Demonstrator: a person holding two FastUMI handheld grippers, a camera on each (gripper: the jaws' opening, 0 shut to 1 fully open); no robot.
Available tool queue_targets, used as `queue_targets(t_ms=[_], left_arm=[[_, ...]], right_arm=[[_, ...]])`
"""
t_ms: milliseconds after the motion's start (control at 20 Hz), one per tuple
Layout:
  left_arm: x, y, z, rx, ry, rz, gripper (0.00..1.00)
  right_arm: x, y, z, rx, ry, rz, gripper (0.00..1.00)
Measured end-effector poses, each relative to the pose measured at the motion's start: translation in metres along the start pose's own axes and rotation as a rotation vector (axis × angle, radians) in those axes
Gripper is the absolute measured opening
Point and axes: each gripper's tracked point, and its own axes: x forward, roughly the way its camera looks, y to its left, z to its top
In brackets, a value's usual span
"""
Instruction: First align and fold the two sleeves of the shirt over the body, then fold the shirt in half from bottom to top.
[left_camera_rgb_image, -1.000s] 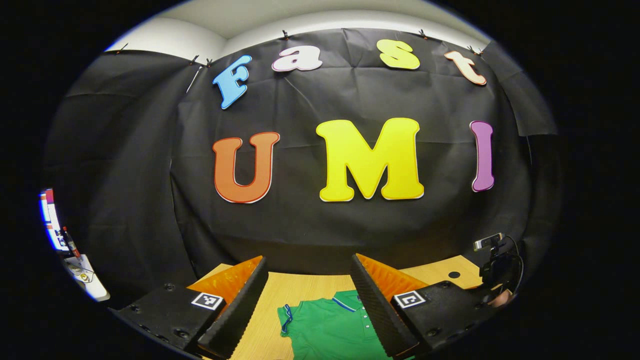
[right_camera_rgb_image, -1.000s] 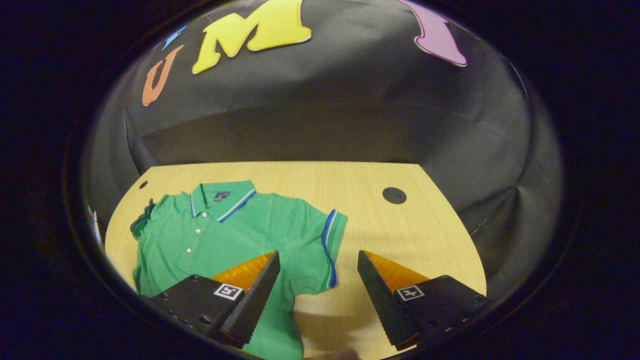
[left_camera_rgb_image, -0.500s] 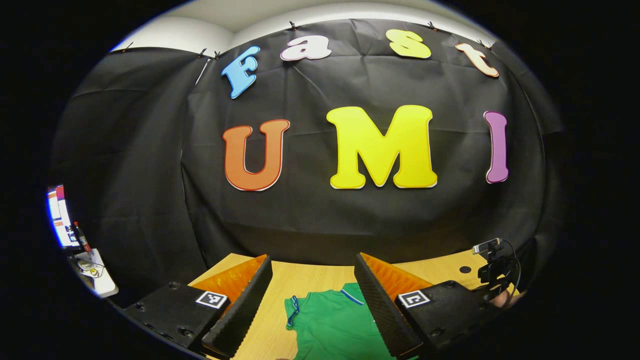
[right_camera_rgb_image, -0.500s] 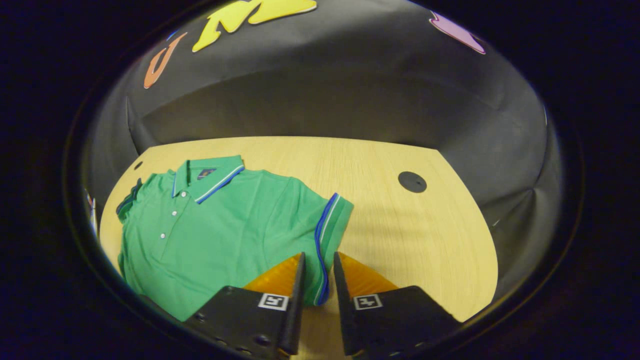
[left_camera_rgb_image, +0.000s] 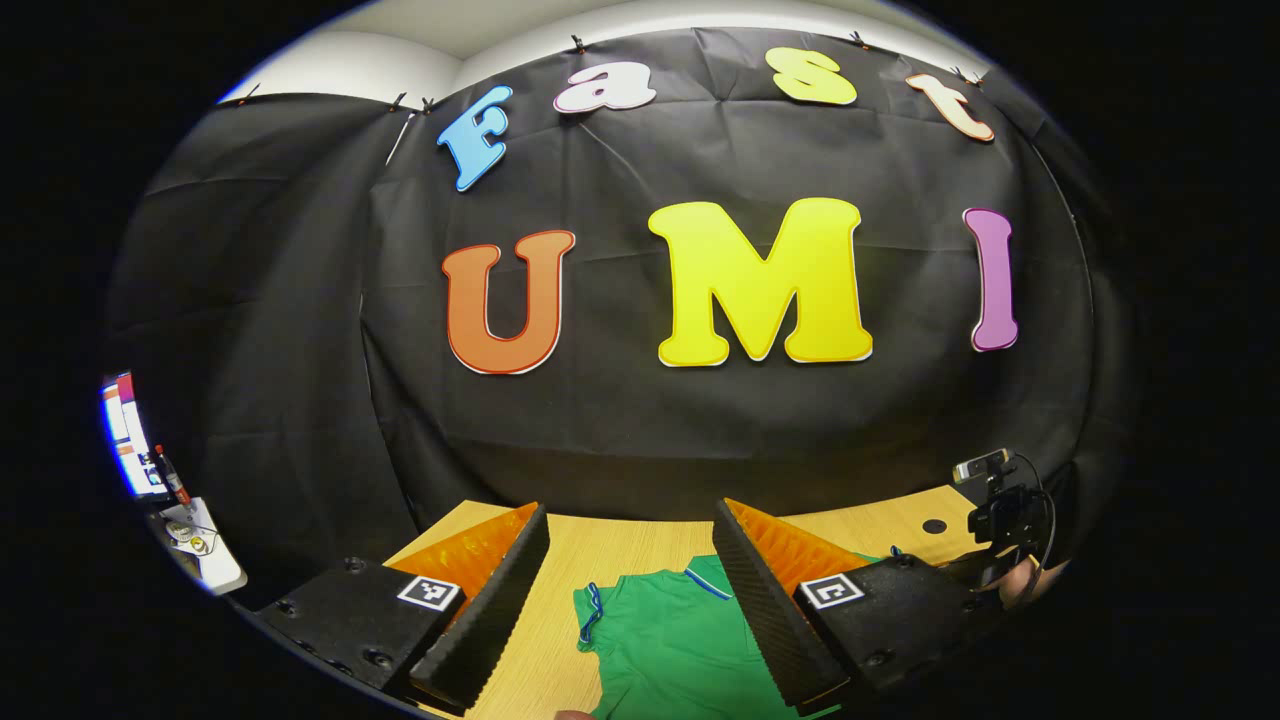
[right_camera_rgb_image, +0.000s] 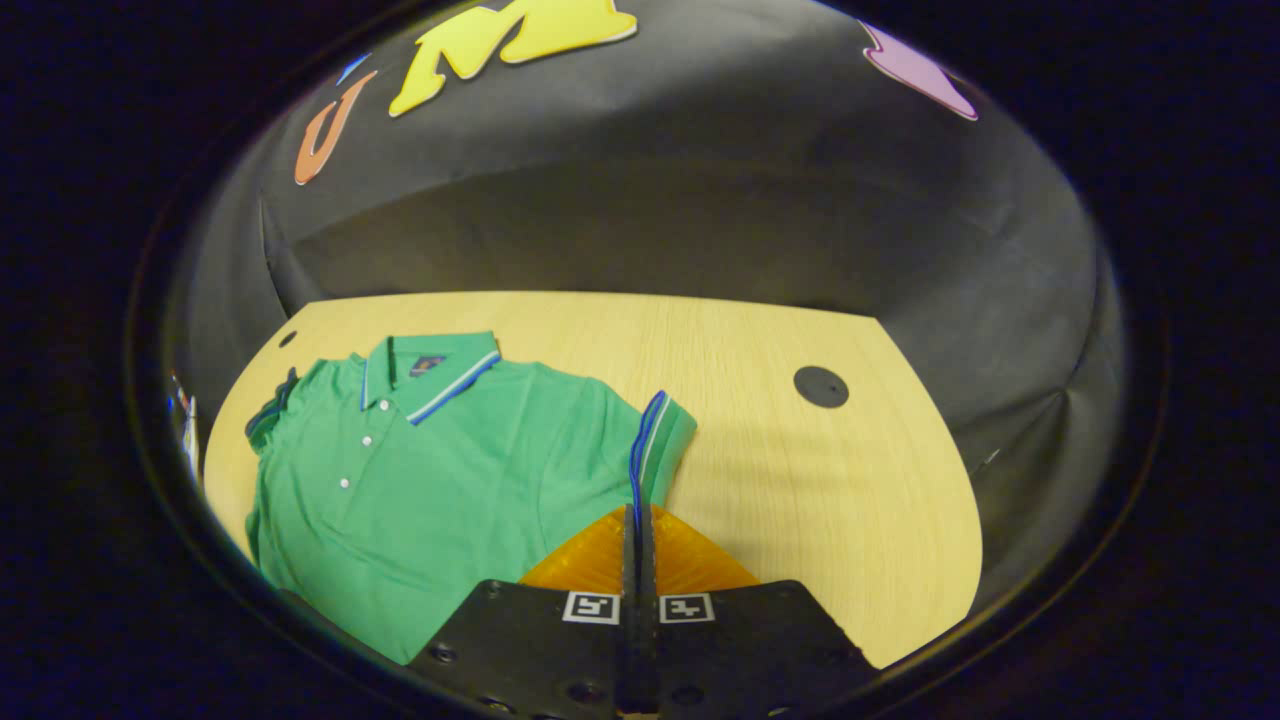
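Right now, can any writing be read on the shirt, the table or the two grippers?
None can be read.
Neck label of the shirt: too small.
Square tags on the left gripper and right gripper: patterns, no words.

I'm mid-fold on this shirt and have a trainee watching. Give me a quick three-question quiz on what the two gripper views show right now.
1. True or false: the right gripper is shut on the sleeve cuff of the green shirt.
2. How does the left gripper stand? A) shut on the collar B) open above the table C) shut on nothing
3. Fill in: the collar lies toward the ____ edge of the table, by the black cloth wall.

Key: 1 true; 2 B; 3 far
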Motion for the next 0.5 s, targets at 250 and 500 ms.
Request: queue_targets(t_ms=[250, 500], left_arm=[[-0.010, 0.015, -0.002, -0.041, -0.015, 0.004, 1.00], [-0.025, 0.045, -0.001, -0.027, -0.025, 0.039, 1.00]], right_arm=[[-0.032, 0.045, 0.043, 0.001, -0.062, 0.014, 0.00], [-0.022, 0.106, 0.046, 0.000, -0.038, 0.058, 0.00]])
